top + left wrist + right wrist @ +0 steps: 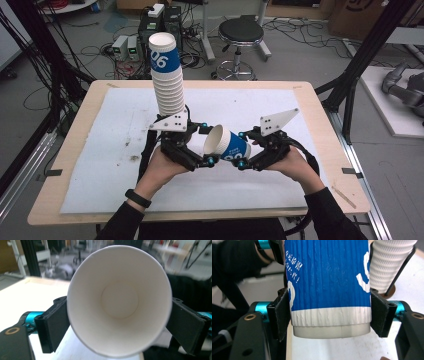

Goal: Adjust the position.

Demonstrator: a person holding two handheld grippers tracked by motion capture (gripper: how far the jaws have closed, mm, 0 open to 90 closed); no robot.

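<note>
A blue-and-white paper cup (229, 144) lies on its side in the air between my two grippers, mouth toward the left hand. My right gripper (241, 149) is shut on it: both pads press the sides of the cup (327, 277) near its base, in line with my right gripper (330, 315). My left gripper (207, 143) stands at the rim. Its view looks straight into the round, undented cup (120, 302), and the jaws of the left gripper (118, 325) flank the rim without squeezing it. A tall stack of cups (167, 75) stands just behind the left hand.
The stack of cups (389, 262) sits on a small stand with thin black rods. A white mat (115, 125) covers the wooden table. A stool (241, 32), cables and equipment boxes are on the floor beyond the far edge.
</note>
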